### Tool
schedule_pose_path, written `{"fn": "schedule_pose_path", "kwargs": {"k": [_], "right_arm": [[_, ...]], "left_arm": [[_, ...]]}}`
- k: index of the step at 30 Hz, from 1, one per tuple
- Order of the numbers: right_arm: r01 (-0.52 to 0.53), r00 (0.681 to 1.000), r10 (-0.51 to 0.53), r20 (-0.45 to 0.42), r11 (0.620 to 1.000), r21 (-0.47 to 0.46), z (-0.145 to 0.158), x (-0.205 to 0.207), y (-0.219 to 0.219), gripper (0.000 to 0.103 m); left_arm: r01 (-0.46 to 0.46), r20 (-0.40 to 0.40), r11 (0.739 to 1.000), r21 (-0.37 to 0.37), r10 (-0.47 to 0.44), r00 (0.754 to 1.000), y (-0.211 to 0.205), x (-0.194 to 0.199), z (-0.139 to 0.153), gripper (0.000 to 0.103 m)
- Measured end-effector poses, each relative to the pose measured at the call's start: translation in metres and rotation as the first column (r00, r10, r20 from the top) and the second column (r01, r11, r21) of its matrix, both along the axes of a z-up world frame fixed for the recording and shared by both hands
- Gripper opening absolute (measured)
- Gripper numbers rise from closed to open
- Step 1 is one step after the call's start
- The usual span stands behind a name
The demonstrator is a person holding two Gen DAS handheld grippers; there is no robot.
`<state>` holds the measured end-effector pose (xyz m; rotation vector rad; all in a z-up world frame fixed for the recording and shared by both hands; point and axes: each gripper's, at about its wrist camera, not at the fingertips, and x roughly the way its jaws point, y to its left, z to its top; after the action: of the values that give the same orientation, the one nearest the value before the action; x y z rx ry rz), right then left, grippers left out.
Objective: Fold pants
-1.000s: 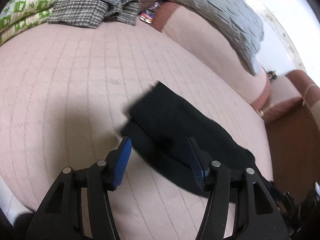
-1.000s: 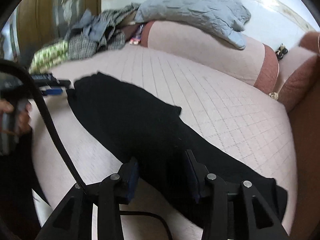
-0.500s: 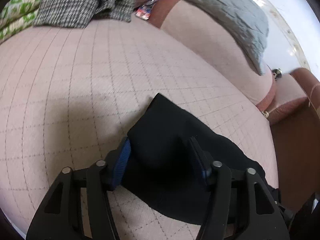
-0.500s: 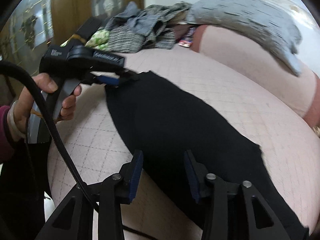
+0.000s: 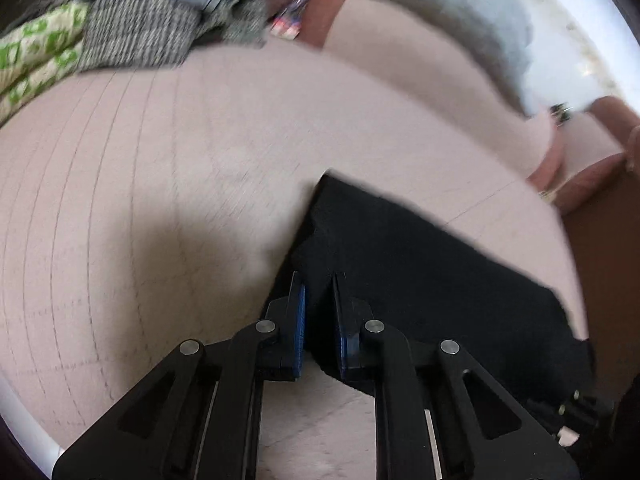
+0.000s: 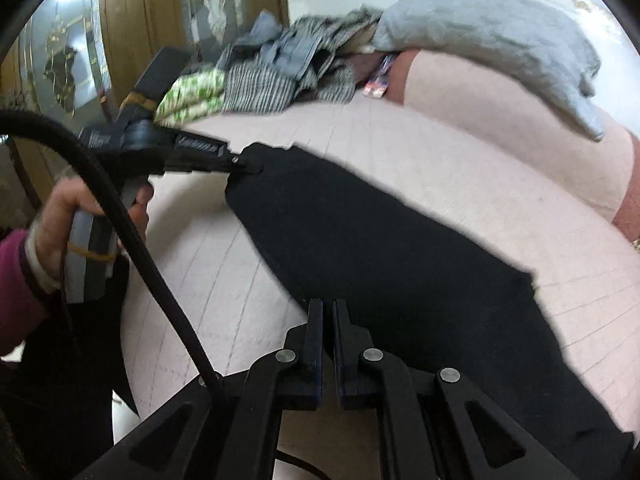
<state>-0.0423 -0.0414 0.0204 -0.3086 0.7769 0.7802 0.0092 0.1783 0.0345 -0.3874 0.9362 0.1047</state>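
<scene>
With my left hand-held gripper [image 5: 318,292] closing on one end of the black pants [image 6: 384,248] and my right hand-held gripper [image 6: 327,320] clamped on their near edge, they lie flat across the pink quilted bed [image 5: 160,184], ready for folding.

This is a home, most likely a living room or bedroom. A wide pink quilted sofa seat [image 5: 168,208], stitched in a diamond grid, fills the middle of both views, with its padded pink backrest [image 6: 500,120] across the upper right. A grey quilted blanket [image 6: 500,36] lies over that backrest. At the upper left, loose clothes are heaped [image 5: 144,36] beside green-patterned bedding [image 5: 36,60]. A wooden door [image 6: 132,28] with ornate glass panels stands in the upper left of the right wrist view.
</scene>
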Motion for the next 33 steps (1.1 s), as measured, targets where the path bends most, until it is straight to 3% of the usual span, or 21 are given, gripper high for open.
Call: {"fn": "schedule_pose_path", "kwargs": {"k": [2,4,6,7,9,11,13,16,17,18,19,23,26,28,32,33], "right_arm": [[0.019,1.000,-0.019,-0.015,0.999,-0.029,-0.013,0.000,0.004,0.004],[0.039,0.999,-0.039,-0.029,0.999,0.016,-0.010,0.002,-0.004,0.006],[0.062,0.996,-0.059,-0.060,0.997,0.053,-0.001,0.004,-0.018,0.035],[0.090,0.994,-0.085,-0.064,0.992,0.087,0.008,0.006,-0.032,0.039],[0.156,0.987,-0.150,-0.053,0.978,0.141,0.021,0.011,-0.056,0.040],[0.281,0.960,-0.277,-0.047,0.945,0.169,0.031,0.027,-0.084,0.040],[0.414,0.910,-0.407,-0.078,0.895,0.164,0.031,0.051,-0.106,0.040],[0.484,0.872,-0.453,-0.184,0.856,0.184,0.016,0.084,-0.117,0.040],[0.486,0.868,-0.449,-0.209,0.855,0.179,0.009,0.093,-0.115,0.035],[0.480,0.868,-0.439,-0.231,0.860,0.172,0.002,0.099,-0.111,0.017],[0.470,0.872,-0.429,-0.235,0.868,0.161,-0.002,0.104,-0.105,0.007],[0.451,0.891,-0.440,-0.112,0.884,0.122,0.012,0.106,-0.092,0.006],[0.490,0.870,-0.486,-0.081,0.870,0.046,-0.001,0.116,-0.085,0.006],[0.487,0.870,-0.482,-0.103,0.873,0.029,-0.010,0.117,-0.081,0.007],[0.463,0.883,-0.443,-0.156,0.878,0.125,0.017,0.094,-0.108,0.036],[0.471,0.879,-0.452,-0.150,0.872,0.134,0.027,0.084,-0.121,0.037]], "left_arm": [[0.005,0.006,1.000,0.005,-0.005,1.000,0.001,-0.001,0.001,0.013],[-0.003,0.028,1.000,0.022,0.002,1.000,0.001,-0.006,0.009,0.021],[-0.037,0.041,0.998,0.046,0.035,0.999,0.007,-0.014,0.016,0.024],[-0.063,0.053,0.996,0.058,0.060,0.997,0.012,-0.019,0.020,0.024],[-0.109,0.075,0.992,0.071,0.104,0.992,0.020,-0.026,0.027,0.024],[-0.108,0.104,0.992,0.060,0.101,0.989,0.019,-0.028,0.036,0.025],[-0.073,0.123,0.996,0.055,0.066,0.990,0.009,-0.027,0.044,0.025],[0.020,0.120,0.999,0.045,-0.025,0.992,-0.021,-0.015,0.049,0.025],[0.046,0.109,0.998,0.043,-0.050,0.993,-0.030,-0.011,0.047,0.025],[0.072,0.093,0.996,0.045,-0.076,0.993,-0.042,-0.007,0.043,0.025],[0.097,0.078,0.994,0.048,-0.101,0.992,-0.052,-0.003,0.040,0.025],[0.174,0.043,0.982,0.076,-0.178,0.983,-0.087,0.007,0.024,0.025],[0.194,-0.008,0.976,0.098,-0.194,0.981,-0.098,0.011,0.003,0.025],[0.194,0.003,0.974,0.114,-0.196,0.981,-0.103,0.008,-0.001,0.025],[0.201,0.005,0.976,0.081,-0.202,0.979,-0.099,0.006,0.007,0.025],[0.204,0.013,0.977,0.062,-0.205,0.979,-0.100,0.005,0.012,0.025]]}}
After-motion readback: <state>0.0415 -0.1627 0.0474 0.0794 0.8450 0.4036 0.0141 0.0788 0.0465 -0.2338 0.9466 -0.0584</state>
